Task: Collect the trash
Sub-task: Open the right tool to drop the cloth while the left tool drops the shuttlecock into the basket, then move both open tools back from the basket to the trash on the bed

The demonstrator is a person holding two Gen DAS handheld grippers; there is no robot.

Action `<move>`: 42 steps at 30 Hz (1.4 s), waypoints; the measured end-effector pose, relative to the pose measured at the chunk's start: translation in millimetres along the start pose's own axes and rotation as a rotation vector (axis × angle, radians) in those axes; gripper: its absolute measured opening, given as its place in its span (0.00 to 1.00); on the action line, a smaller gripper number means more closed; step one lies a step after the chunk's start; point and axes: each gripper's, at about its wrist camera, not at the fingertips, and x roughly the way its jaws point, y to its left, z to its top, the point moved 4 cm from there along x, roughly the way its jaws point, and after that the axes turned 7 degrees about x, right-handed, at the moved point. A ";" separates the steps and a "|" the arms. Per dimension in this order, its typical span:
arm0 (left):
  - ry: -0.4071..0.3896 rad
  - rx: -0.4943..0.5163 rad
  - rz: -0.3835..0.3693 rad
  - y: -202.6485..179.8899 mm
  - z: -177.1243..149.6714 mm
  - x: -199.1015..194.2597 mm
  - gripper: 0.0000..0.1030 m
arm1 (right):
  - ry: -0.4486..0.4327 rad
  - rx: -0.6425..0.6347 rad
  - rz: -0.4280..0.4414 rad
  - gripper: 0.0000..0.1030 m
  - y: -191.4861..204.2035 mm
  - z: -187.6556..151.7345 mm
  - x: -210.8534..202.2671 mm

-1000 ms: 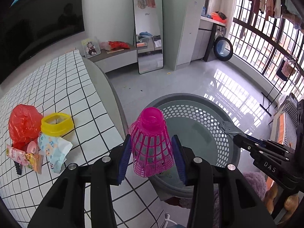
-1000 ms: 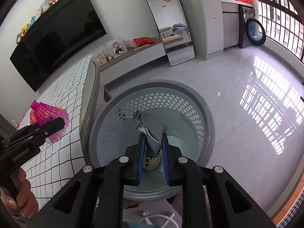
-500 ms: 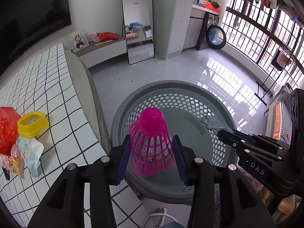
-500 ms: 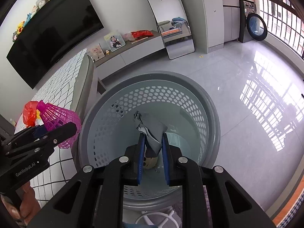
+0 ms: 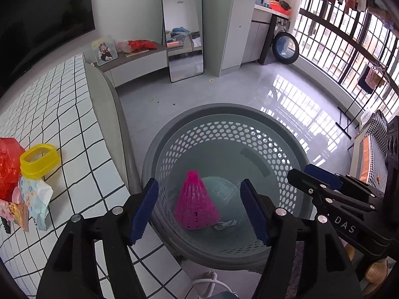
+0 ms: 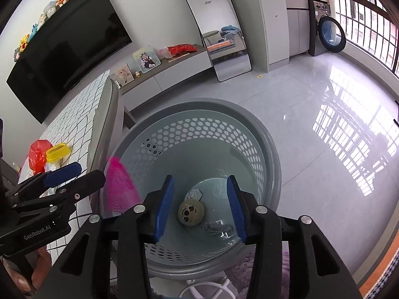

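I have both grippers over the basket (image 5: 224,114), tilted down into it. My left gripper (image 5: 199,208) is opening, its pads clear of the pink cone (image 5: 195,203), which is loose between and below them, blurred in the right wrist view and apparently dropping into the basket. My right gripper (image 6: 198,208) is opening too, with nothing between its pads; through the gap I look straight down at the basket floor. The risk I see from here is small but real: the cone is near the basket's table-side wall in the right wrist view, so it could clip the rim and bounce out onto the floor. The two grippers are also near each other over one opening, so a careless pull-back could knock them together or catch the rim. In the basket I can make out a round tan thing with a face (image 6: 190,211), a crumpled scrap (image 6: 195,194) just beyond it, and more crumpled bits beside it that I cannot identify. Farther off on the tiled table (image 5: 62,114) more trash waits: a wipes packet (image 5: 35,199), a snack wrapper (image 5: 15,213), a yellow ring (image 5: 40,160) and a red bag (image 5: 8,162), all bunched together, well apart from the basket.
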 end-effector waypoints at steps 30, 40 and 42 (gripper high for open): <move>-0.062 0.029 0.120 3.7 -8.3 -32.6 0.89 | -0.085 0.039 -0.019 0.60 -3.5 -9.5 -33.2; -0.087 0.019 0.135 9.2 -22.7 -50.8 0.91 | -0.117 0.003 -0.031 0.62 13.8 -19.0 -45.3; -0.091 0.016 0.139 13.0 -26.3 -54.5 0.91 | -0.121 -0.003 -0.026 0.63 19.0 -21.8 -46.7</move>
